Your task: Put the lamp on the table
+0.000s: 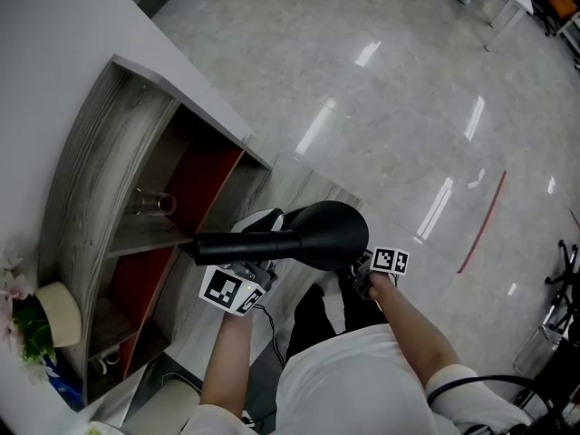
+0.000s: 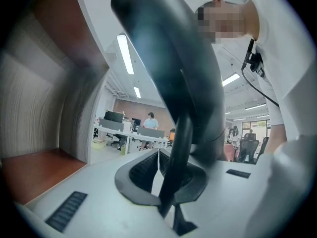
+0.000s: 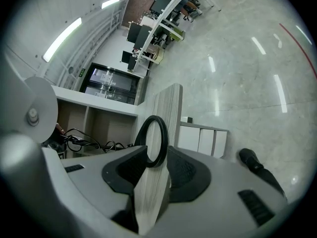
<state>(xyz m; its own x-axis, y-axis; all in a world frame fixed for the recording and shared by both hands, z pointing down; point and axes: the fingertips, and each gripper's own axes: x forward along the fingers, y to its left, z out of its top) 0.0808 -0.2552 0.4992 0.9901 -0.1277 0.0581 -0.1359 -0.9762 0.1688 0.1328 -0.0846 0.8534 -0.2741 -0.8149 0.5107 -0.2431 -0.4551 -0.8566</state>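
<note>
I hold a black lamp (image 1: 322,234) level in the air beside a wood-grain shelf unit. Its round dome points right and its long arm (image 1: 240,243) reaches left toward the shelves. My left gripper (image 1: 237,284) sits under the arm. In the left gripper view it (image 2: 166,180) is shut on a thin black stem of the lamp (image 2: 173,73), whose curved body fills the frame above. My right gripper (image 1: 367,277) is tucked under the dome. In the right gripper view it (image 3: 158,165) is shut on the lamp's black ring (image 3: 154,117). The white table top (image 1: 54,43) lies upper left.
The shelf unit (image 1: 109,152) has red back panels and a clear glass (image 1: 149,204) on one shelf. A potted plant (image 1: 50,320) stands on the white top at the left edge. Glossy floor (image 1: 408,107) spreads to the right. A wood-grain panel (image 3: 168,103) rises behind the ring.
</note>
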